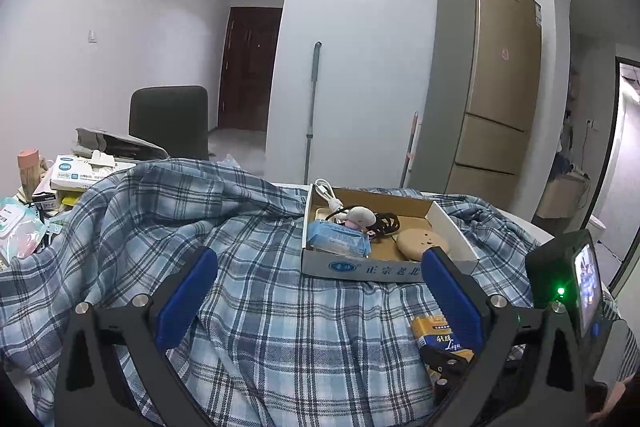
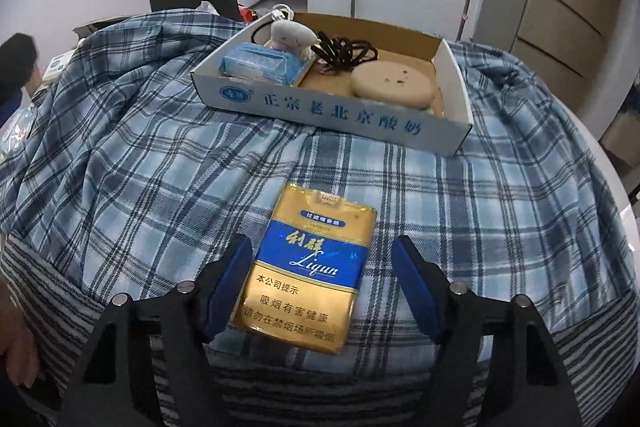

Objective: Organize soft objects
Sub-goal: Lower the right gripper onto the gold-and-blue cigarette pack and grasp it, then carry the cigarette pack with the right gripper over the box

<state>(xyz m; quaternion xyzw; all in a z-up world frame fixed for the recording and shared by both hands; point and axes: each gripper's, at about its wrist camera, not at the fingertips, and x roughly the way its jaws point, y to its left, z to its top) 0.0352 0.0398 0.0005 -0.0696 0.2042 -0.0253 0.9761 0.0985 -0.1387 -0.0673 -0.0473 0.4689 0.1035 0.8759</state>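
A yellow and blue cigarette pack (image 2: 306, 267) lies on the blue plaid cloth (image 2: 140, 155), between the spread fingers of my right gripper (image 2: 322, 253), which is open around it. The pack touches the left finger; a gap shows at the right finger. It also shows in the left wrist view (image 1: 436, 337). A shallow cardboard box (image 2: 340, 115) behind it holds a blue tissue pack (image 2: 260, 63), a small plush toy (image 2: 290, 35), black hair ties (image 2: 344, 53) and a round beige pad (image 2: 392, 85). My left gripper (image 1: 320, 263) is open and empty above the cloth, short of the box (image 1: 360, 269).
Tissue boxes and packets (image 1: 80, 175) crowd the table's left end. A dark chair (image 1: 170, 121) stands behind it. A mop handle (image 1: 312, 107) leans on the wall, and a tall fridge (image 1: 488, 83) stands at the right. A white cable (image 1: 328, 197) hangs over the box's back corner.
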